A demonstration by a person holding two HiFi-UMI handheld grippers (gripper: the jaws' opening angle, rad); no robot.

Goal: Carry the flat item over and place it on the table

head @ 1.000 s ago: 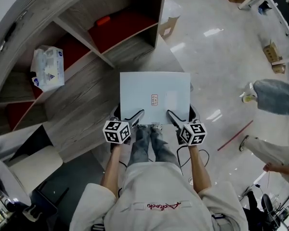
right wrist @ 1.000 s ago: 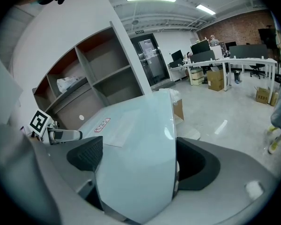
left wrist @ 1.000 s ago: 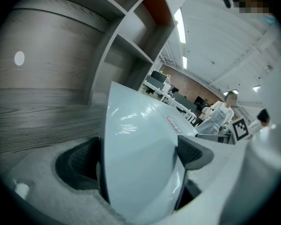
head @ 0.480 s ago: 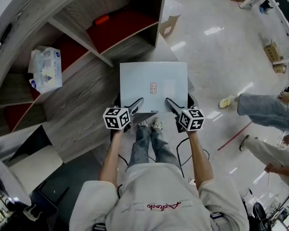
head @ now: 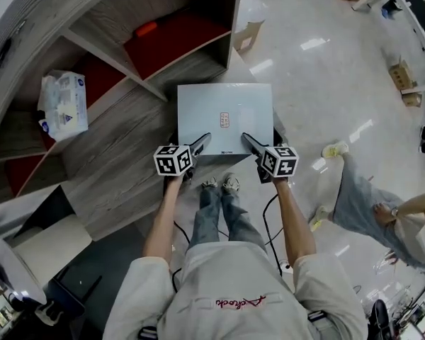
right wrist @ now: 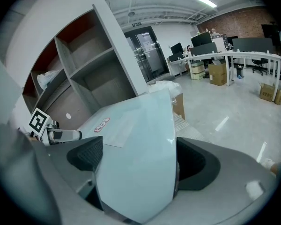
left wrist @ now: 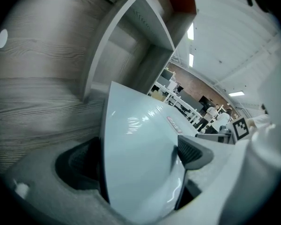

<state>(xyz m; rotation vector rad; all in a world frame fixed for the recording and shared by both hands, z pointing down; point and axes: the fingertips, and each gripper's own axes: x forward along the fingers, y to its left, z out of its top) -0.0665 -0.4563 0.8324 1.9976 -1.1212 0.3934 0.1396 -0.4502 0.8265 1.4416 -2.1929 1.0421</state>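
A flat pale grey-blue board [head: 224, 112] with a small red label is held level in front of me, over the edge of the wooden surface [head: 120, 161]. My left gripper [head: 196, 146] is shut on its near left edge, and my right gripper [head: 249, 143] is shut on its near right edge. In the left gripper view the board [left wrist: 140, 149] fills the space between the jaws. In the right gripper view the board [right wrist: 136, 158] is pinched the same way, with the left gripper's marker cube [right wrist: 37, 122] beyond it.
A grey wooden shelf unit [head: 163, 41] with red back panels stands ahead, one bay holding an orange object [head: 150, 28]. A plastic-wrapped pack [head: 62, 108] lies on the left shelf. A person [head: 372, 211] walks at the right. A cardboard box [head: 246, 37] sits on the floor. A chair [head: 28, 253] is lower left.
Both grippers and the board have moved forward, away from my body and toward the shelf unit. The person at the right has walked on across the floor.
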